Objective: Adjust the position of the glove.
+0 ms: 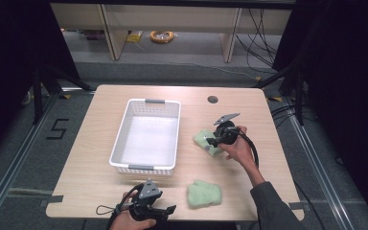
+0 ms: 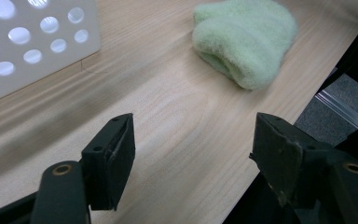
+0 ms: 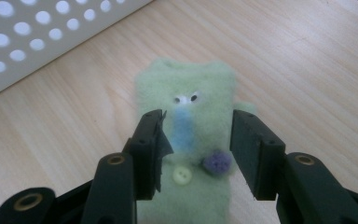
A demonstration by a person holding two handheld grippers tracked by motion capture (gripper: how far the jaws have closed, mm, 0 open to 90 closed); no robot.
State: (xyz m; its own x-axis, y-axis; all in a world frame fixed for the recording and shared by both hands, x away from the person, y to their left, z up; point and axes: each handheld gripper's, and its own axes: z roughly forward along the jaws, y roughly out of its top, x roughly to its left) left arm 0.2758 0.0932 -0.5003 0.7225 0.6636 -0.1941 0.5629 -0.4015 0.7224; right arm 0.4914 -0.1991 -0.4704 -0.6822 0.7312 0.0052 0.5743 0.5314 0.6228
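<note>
Two pale green fleece pieces lie on the wooden table. One green piece is folded near the front edge, right of my left gripper. That gripper is open, low over bare wood, with nothing between its jaws. The other green piece lies flat right of the white basket; it has small eyes, a blue strip, a white button and a purple tuft. My right gripper is open just above it, one jaw on each side of the blue strip.
The perforated white basket wall stands close to both grippers. A round cable hole sits at the table's back right. The table's front edge runs just past the folded piece. Shelving and a yellow cable coil are on the floor beyond.
</note>
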